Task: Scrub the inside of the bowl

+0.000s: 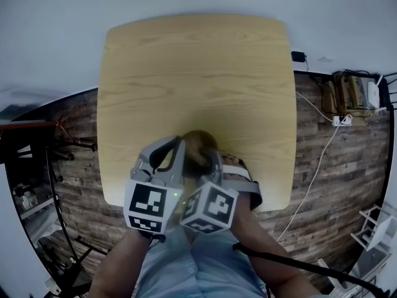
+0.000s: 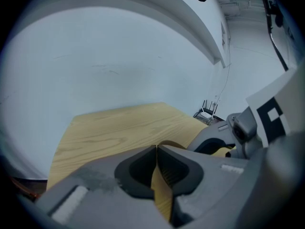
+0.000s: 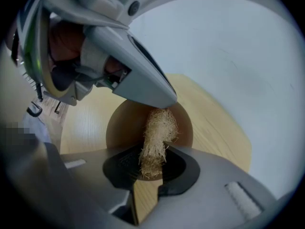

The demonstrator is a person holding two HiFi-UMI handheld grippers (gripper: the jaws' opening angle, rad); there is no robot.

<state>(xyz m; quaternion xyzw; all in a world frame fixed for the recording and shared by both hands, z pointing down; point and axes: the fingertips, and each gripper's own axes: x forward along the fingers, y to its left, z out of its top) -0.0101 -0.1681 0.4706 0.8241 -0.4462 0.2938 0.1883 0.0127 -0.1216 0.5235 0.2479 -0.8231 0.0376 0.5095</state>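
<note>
A brown bowl (image 1: 200, 143) stands near the front edge of the light wooden table (image 1: 198, 67). My left gripper (image 1: 181, 144) reaches it from the left, and in the left gripper view its jaws (image 2: 157, 149) stand pressed together on the bowl's thin rim (image 2: 174, 145). My right gripper (image 3: 152, 152) is shut on a straw-coloured fibre scrubber (image 3: 157, 130), whose free end pokes into the bowl (image 3: 124, 128). In the right gripper view the left gripper (image 3: 159, 99) sits at the bowl's far rim, just above the scrubber. From the head view the right gripper (image 1: 214, 159) hides the scrubber.
The tabletop (image 2: 119, 128) stretches away bare beyond the bowl toward a pale wall. On the wood-plank floor to the right lie a power strip (image 1: 342, 120), cables and a box-like device (image 1: 350, 92). Dark stand legs (image 1: 56, 185) are at the left. A router (image 2: 208, 113) stands by the wall.
</note>
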